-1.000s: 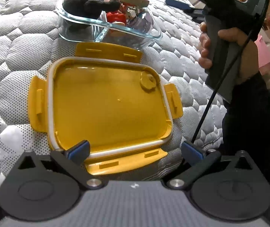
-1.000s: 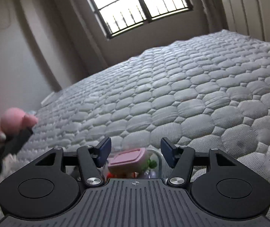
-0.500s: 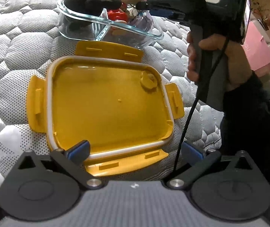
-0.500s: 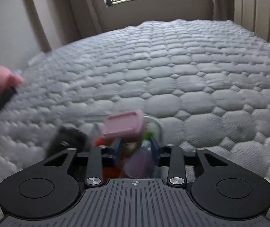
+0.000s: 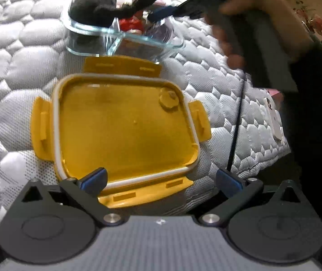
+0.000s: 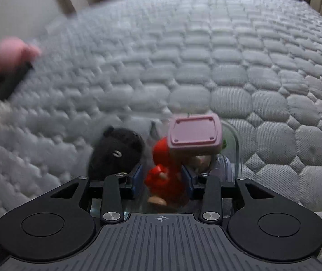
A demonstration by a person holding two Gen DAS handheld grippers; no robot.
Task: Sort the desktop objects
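In the left wrist view, the left hand-held gripper [image 5: 159, 178] hangs low over a yellow lid [image 5: 124, 126] that lies flat on the quilted bed [image 5: 14, 72], inner side up, with its long axis running left to right across the frame and its clip flaps folded outward on all four sides. The blue fingertips [image 5: 94, 177] are spread wide; the left one sits over the lid's near edge and the other is off its right corner, neither clearly gripping anything. Just beyond the lid stands a clear glass container [image 5: 120, 38] with a divider, its long axis also roughly left to right, angled slightly away to the right. A black plush toy [image 5: 93, 6] fills its left compartment and a red toy [image 5: 130, 23] shows in the right one. The right hand-held gripper [image 5: 161, 14], blurred, reaches down into that right compartment, held by a hand [image 5: 242, 11] in a dark sleeve. In the right wrist view, the right hand-held gripper [image 6: 162, 178] points down into the glass container [image 6: 235, 149], and its blue pads [image 6: 137, 177] stand narrowly apart on either side of the red toy [image 6: 165, 171], close against it, though blur hides whether they press it. A pink rectangular box [image 6: 194, 135] rests tilted above the red toy, its long axis left to right, and the black plush toy [image 6: 115, 151] sits to the left.
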